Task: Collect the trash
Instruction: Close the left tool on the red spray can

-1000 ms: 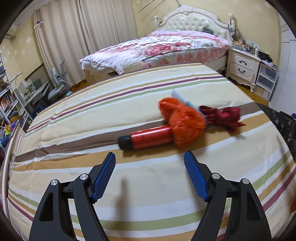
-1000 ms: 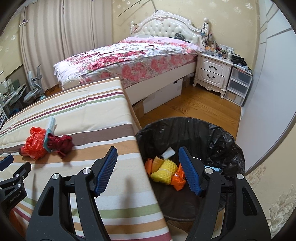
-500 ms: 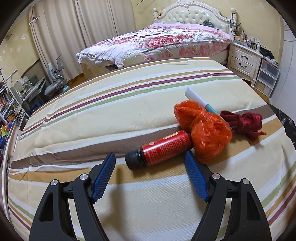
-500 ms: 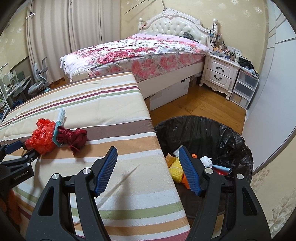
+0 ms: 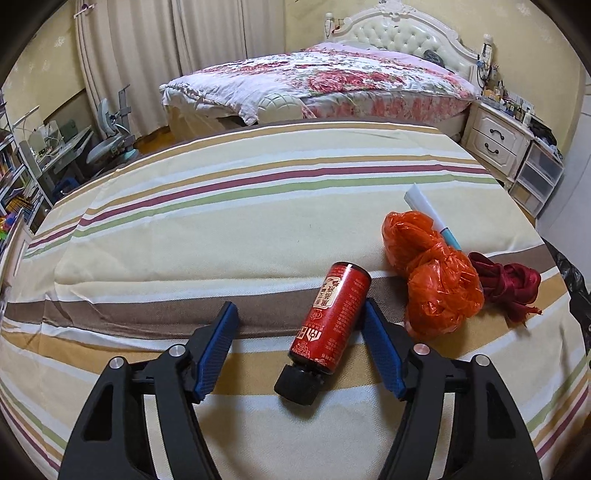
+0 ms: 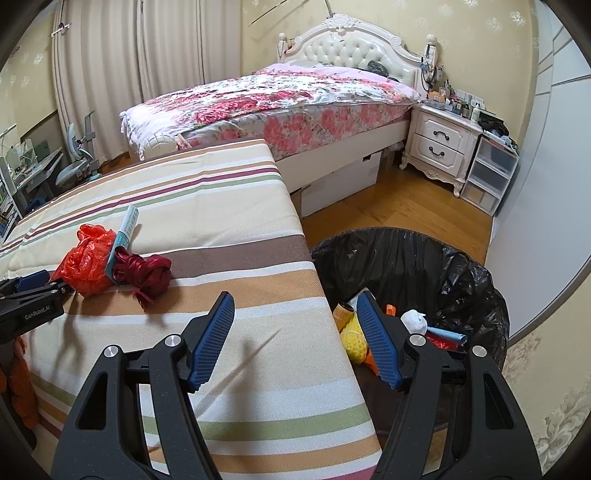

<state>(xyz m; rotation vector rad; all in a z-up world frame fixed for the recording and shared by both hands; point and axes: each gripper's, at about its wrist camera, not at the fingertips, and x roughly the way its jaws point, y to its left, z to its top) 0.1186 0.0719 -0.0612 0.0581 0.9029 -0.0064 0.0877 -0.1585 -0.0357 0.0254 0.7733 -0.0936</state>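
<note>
Bottle (image 5: 330, 322), red with a black cap, now lies on the striped bedcover (image 5: 221, 229) between the left gripper (image 5: 299, 319)'s jaws, which have just been closing (not yet pinching), while the right gripper (image 6: 295, 326) waits, apart and empty, beside the bin (image 6: 424, 258).

Both wrist cameras look steeply down, close over the striped cloth-covered surface (image 5: 229, 229); both share its crumpled orange plastic bag (image 5: 439, 280) (image 6: 88, 258).

Pale yellow patterned walls (image 6: 498, 33) and cream curtains (image 6: 110, 74) fill the upper frame. A floral-quilted bed (image 6: 277, 107) with tufted white headboard (image 6: 351, 48) stands centre; white nightstand (image 6: 439, 144) right, wooden floor (image 6: 399, 206) below.
</note>
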